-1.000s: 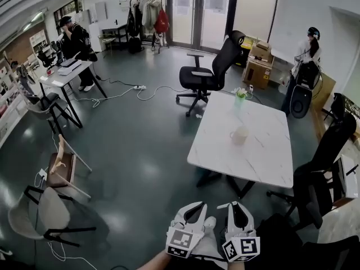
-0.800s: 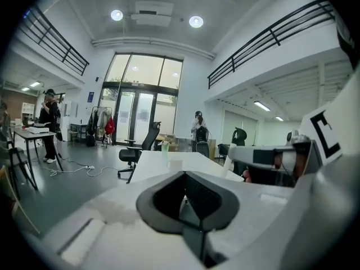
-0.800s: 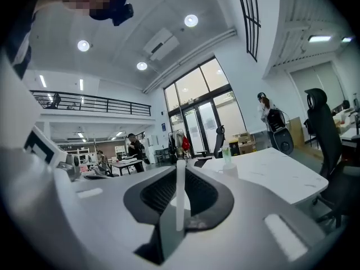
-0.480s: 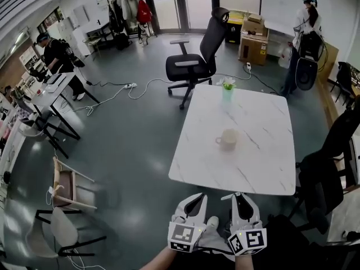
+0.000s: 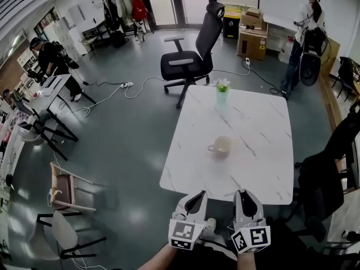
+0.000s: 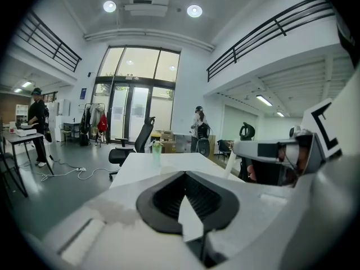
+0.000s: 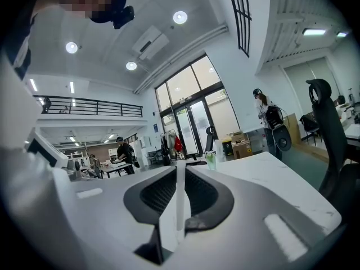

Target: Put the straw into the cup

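Observation:
A cream cup [image 5: 221, 145] with a handle stands near the middle of the white marble table [image 5: 264, 167]. At the table's far edge is a small green glass [image 5: 223, 94] with pale things sticking out of its top; I cannot tell if they are straws. Both grippers hover at the table's near edge, short of the cup. My left gripper [image 5: 198, 196] is shut with nothing in it, and so is my right gripper [image 5: 243, 193]. The left gripper view shows the shut left gripper [image 6: 183, 174] and the green glass [image 6: 156, 148] far off. The right gripper [image 7: 180, 165] points towards the green glass [image 7: 210, 161].
A black office chair [image 5: 188, 61] stands beyond the table's far left corner and another dark chair [image 5: 323, 173] at its right side. Cardboard boxes [image 5: 253, 38] and a person [image 5: 309, 16] are at the back right. A small wooden chair [image 5: 64, 190] is on the left floor.
The view has come closer to the table, which now sits lower and nearer in the head view. Both grippers keep their place at the bottom and stay shut.

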### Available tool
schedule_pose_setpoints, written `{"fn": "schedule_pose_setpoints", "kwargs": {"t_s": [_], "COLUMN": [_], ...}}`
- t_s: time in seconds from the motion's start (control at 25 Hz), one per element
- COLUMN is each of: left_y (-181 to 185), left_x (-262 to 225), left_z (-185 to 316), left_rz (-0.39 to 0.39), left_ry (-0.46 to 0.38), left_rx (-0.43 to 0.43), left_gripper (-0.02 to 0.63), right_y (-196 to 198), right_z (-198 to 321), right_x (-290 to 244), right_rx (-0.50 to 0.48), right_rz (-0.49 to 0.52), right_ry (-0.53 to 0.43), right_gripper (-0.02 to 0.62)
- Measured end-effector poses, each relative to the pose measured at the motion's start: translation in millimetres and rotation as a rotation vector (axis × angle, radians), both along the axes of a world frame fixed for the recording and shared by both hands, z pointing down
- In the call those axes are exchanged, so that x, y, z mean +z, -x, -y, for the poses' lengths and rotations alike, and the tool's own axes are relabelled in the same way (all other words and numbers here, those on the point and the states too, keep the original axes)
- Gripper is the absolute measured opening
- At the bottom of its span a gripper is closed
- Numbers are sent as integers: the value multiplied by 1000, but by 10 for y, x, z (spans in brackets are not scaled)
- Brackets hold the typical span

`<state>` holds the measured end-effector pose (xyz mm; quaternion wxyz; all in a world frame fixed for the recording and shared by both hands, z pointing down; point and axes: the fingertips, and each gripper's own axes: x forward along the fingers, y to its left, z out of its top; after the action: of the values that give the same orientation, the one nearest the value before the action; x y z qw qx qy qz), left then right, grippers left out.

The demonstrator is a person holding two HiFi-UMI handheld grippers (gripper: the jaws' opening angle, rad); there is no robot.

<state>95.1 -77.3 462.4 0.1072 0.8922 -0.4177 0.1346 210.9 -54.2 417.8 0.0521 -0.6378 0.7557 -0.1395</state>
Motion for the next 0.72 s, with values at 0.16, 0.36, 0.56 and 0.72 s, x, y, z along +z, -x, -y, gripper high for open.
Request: {"fn": "schedule_pose_setpoints", "kwargs": {"t_s": [0.16, 0.36, 0.56, 0.72], "left_y": [-52, -114, -137, -104], "left_x": [65, 191, 279, 390], "left_z": [132, 317, 506, 611], "left_rz": [2, 0, -5, -7], "left_ry": [19, 54, 83, 111], "left_rx": [9, 24, 33, 32], "left_gripper": [2, 2, 2, 2], "right_y": [-39, -31, -18, 9], "right_z": [120, 313, 548, 759], "right_x": [74, 158, 148, 163], "right_rx": [5, 1, -3, -13], "right_rz": [5, -4, -24, -43], "right_ry": [22, 51, 63, 69], "right_gripper": [48, 48, 48, 48]}}
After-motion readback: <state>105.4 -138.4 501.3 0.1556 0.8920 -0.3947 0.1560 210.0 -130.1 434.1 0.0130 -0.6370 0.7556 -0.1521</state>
